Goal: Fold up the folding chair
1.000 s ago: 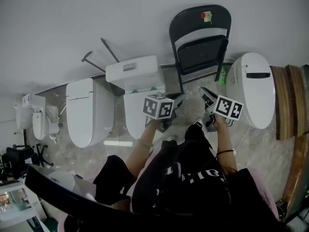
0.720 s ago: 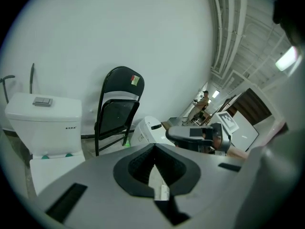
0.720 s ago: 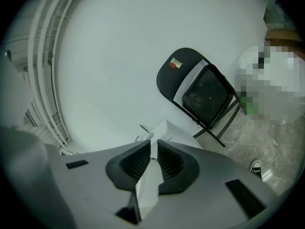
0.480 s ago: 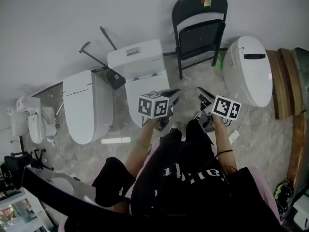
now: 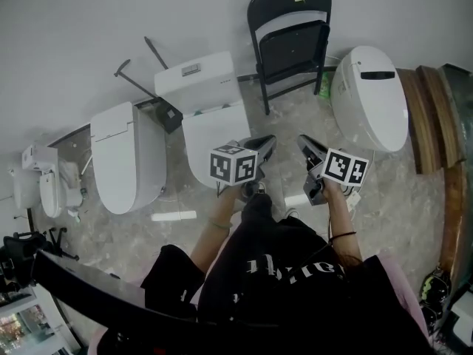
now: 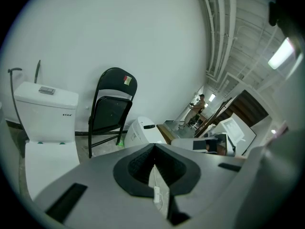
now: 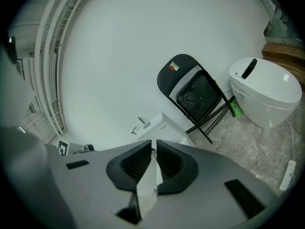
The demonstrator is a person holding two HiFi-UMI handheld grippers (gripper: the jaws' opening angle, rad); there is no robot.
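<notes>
- While the marbled stone floor point(image 5: 406, 224) looks hard and smooth, it could let the chair's thin feet skate away if the frame is pushed and not gripped.
- Three glossy white toilets crowd the place: a rounded one point(image 5: 369, 98) to the right, a boxy tank model point(image 5: 199, 87) to the left, and a long-lidded one point(image 5: 122, 157) farther left. A frame swung sideways would likely knock one of the two nearest.
- Far against the pale wall, between those two toilets, stands the folding chair point(image 5: 292, 49): black tube, arched back, and a flat dark seat that looks tipped up steeply. Whether it is fully shut cannot be told. Leaning as it does, it may topple when first touched.
- Both tools are well short of it. The left gripper point(image 5: 264, 145) has its jaws pressed together on nothing.
- Beside it, the right gripper point(image 5: 307, 145) shows only a thin slit, also empty. Jaws this narrow would have to widen first, or they would merely glance off the tube.
</notes>
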